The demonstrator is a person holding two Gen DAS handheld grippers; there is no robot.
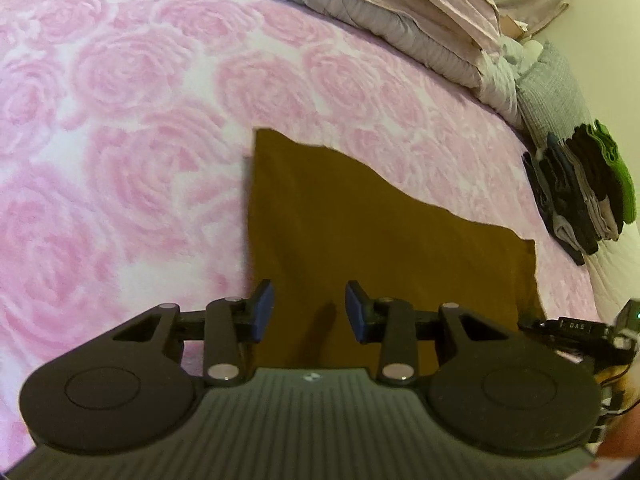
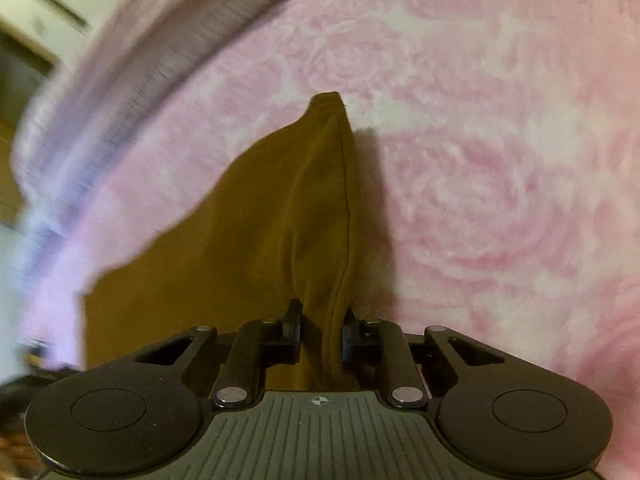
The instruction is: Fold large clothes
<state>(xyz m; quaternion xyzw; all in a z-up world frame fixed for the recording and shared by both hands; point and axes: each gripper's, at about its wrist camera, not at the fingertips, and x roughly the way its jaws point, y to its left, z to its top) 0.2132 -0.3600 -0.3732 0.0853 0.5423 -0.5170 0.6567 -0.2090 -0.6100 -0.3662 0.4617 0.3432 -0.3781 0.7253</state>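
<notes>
A brown garment [image 1: 384,240] is spread on a bed covered by a pink rose-patterned blanket [image 1: 120,120]. In the left wrist view it lies flat, with a straight left edge and a stepped far edge that drops toward the right.

The left tool [image 1: 310,312] is held over the near part of the garment, its blue pads [image 1: 262,308] standing apart with only flat cloth seen in the gap — nothing is clamped between them. Whether the pads touch the cloth below cannot be told.

The right tool [image 2: 320,334] is closed on the garment: a raised fold of the brown cloth [image 2: 280,220] is pinched between its dark fingers [image 2: 294,328], and from there a seamed edge is drawn up into a ridge that runs away to a pointed corner at the far end. A shadow is cast on the blanket just right of that ridge. The left part of this view is blurred.

At the far right of the left wrist view a stack of folded clothes [image 1: 584,196] is seen, well apart from the garment — dark, grey and green pieces. Grey and pale pink bedding [image 1: 400,16] is heaped along the far edge of the bed.
</notes>
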